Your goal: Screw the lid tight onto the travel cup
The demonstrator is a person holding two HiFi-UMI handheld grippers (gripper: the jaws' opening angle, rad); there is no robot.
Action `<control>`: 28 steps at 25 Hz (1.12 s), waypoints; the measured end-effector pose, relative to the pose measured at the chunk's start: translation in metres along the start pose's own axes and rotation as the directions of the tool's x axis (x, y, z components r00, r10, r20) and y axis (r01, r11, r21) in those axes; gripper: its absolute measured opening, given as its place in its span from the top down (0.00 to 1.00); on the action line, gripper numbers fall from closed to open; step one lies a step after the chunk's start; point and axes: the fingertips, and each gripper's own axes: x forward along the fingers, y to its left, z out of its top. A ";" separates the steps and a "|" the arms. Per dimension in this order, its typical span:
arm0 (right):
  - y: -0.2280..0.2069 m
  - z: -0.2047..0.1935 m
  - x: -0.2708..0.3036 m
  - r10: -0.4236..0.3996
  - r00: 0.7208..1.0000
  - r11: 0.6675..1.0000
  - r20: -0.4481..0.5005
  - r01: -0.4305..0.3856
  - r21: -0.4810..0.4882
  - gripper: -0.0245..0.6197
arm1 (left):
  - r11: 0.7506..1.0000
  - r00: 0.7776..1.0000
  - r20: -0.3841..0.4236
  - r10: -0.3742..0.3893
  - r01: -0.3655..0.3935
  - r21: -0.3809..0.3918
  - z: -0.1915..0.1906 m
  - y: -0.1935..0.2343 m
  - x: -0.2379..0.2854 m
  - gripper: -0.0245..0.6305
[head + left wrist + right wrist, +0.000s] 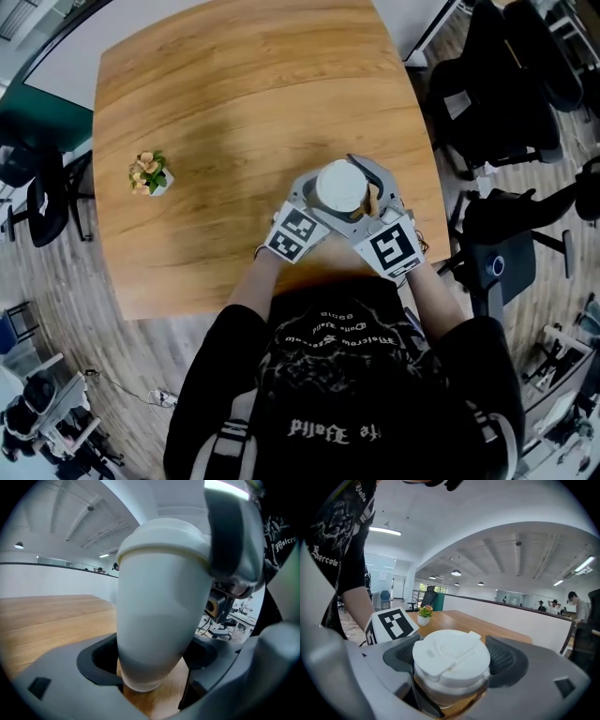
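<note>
1. Black printed shirt (347, 375) fills the head view's foreground, and both forearms reach over the near edge of the worktop (234, 84).
2. Toward the worktop's left edge stands a small potted plant (150, 174), well apart from the work.
3. Left gripper (150, 667): its jaws are closed round the lower body of the white travel cup (159, 611), which is close to the near edge, toward the right corner. I cannot tell whether its base rests on the wood.
4. Right gripper (452, 659): its jaws clamp the white lid (450, 649), which sits on the cup's mouth.
5. The step in hand looks like turning the lid down on its thread. Next, the left jaws should hold the body still while the right twists the lid, regripping if needed, until it binds.
</note>
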 end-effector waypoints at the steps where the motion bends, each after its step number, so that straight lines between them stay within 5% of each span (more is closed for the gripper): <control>1: -0.002 0.000 0.000 -0.023 1.000 1.000 0.001 0.023 -0.012 0.27 | 1.000 1.000 0.005 0.009 -0.009 -0.004 0.000 0.000 0.000 0.33; 8: -0.006 0.001 -0.002 -0.221 0.975 0.974 0.020 0.219 0.056 0.27 | 0.999 0.998 0.029 0.047 -0.047 0.018 0.000 0.000 0.002 0.33; 15: 0.000 0.000 -0.006 -0.163 0.987 0.978 -0.004 0.162 0.129 0.26 | 1.000 1.000 0.021 0.015 -0.015 0.020 -0.001 -0.006 0.002 0.33; 19: -0.001 0.011 -0.019 -0.096 0.992 0.988 0.077 0.086 0.132 0.23 | 1.000 1.000 0.002 0.016 -0.016 -0.017 -0.001 -0.008 -0.001 0.33; 24: -0.013 0.014 -0.055 -0.112 0.985 0.979 0.132 0.086 0.185 0.23 | 0.996 0.998 0.009 0.066 -0.065 -0.057 -0.004 -0.006 -0.018 0.33; 28: -0.020 -0.018 -0.078 -0.147 0.988 0.961 0.049 0.131 0.245 0.23 | 0.988 0.992 0.036 0.119 -0.115 -0.102 -0.009 -0.005 -0.042 0.33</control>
